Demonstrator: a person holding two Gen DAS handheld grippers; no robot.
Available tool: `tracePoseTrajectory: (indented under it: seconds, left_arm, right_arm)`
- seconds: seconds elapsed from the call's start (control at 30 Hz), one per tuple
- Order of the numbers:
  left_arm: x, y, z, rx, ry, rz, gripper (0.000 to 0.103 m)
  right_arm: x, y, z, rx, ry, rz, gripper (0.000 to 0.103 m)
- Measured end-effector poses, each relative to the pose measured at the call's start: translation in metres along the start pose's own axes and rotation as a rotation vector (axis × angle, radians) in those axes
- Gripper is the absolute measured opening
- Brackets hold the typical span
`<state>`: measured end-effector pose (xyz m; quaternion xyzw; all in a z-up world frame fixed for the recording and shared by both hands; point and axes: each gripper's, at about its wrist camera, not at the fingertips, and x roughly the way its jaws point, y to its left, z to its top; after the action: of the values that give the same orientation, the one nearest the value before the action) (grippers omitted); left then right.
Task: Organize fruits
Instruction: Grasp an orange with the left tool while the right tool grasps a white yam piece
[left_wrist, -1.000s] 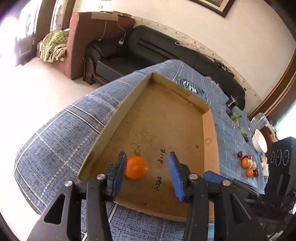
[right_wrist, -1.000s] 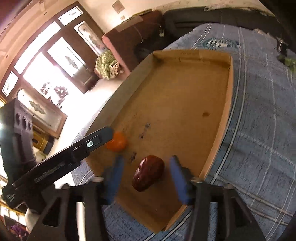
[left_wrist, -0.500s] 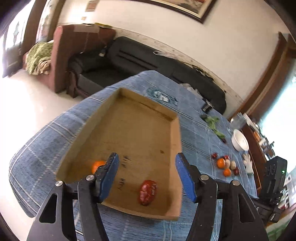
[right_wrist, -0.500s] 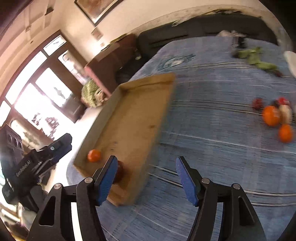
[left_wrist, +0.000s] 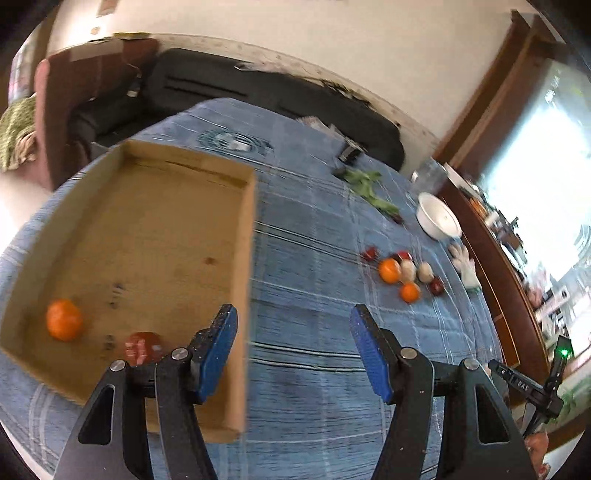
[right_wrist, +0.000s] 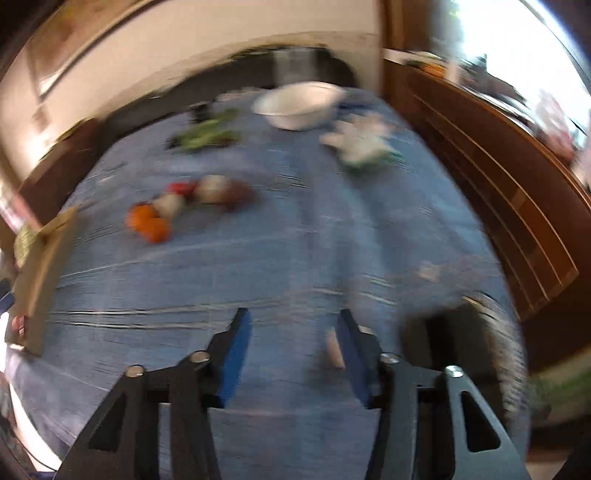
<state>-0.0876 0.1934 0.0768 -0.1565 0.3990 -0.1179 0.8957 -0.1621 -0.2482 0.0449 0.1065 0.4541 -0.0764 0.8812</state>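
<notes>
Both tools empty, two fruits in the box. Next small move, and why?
Probably bring the right tool forward and left to the fruit pile on the blue cloth. Its jaws, which have just been closing, hold nothing. The cardboard box holds only an orange and a red fruit.

Matt brown cardboard for the tray (left_wrist: 245, 236), raw at the edges. Woven blue cloth (left_wrist: 314, 295) with pale check lines over the table, slightly rough. Glossy white glaze on the bowl (left_wrist: 439, 218) at two o'clock. Dimpled, faintly shiny peel on the orange (left_wrist: 63, 319). Polished dark wood on the cabinet (right_wrist: 491, 177). Matt black plastic arms and blue rubbery pads (left_wrist: 218, 350) on the left gripper (left_wrist: 295, 350).
</notes>
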Motion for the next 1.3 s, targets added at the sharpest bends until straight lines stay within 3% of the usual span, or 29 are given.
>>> tracePoseTrajectory:
  seconds: [0.1,0.33,0.5,0.6,0.8,0.9,1.03,1.17,1.3]
  left_arm:
    - [0.012,-0.02,-0.003,0.043,0.028,-0.012,0.063]
    - [0.024,-0.041,-0.007,0.091,0.058,-0.009,0.063]
    - [0.031,-0.045,-0.007,0.094,0.076,-0.002,0.063]
    - [0.036,-0.048,-0.007,0.098,0.087,-0.006,0.063]
    - [0.052,-0.069,0.0,0.134,0.115,-0.017,0.063]
    - [0.065,-0.083,0.006,0.148,0.129,-0.036,0.063]
    - [0.09,-0.116,0.009,0.218,0.13,-0.061,0.062]
    - [0.117,-0.143,0.008,0.287,0.146,-0.055,0.062]
    - [0.144,-0.168,0.003,0.372,0.161,-0.066,0.058]
  right_arm:
    - [0.005,-0.015,-0.001,0.007,0.008,-0.005,0.045]
    - [0.03,-0.009,-0.003,-0.058,0.037,-0.001,0.037]
    - [0.032,-0.013,-0.005,-0.064,0.034,-0.006,0.025]
    - [0.019,-0.013,-0.004,-0.056,0.001,-0.003,0.025]
    - [-0.024,0.006,0.022,-0.061,-0.157,0.023,0.025]
    - [-0.026,0.021,0.049,-0.046,-0.198,0.13,0.025]
    - [0.009,0.052,0.07,-0.043,-0.151,0.285,0.025]
    - [0.05,0.071,0.072,-0.03,-0.095,0.328,0.025]
    - [0.079,0.061,0.062,0.054,-0.054,0.389,0.025]
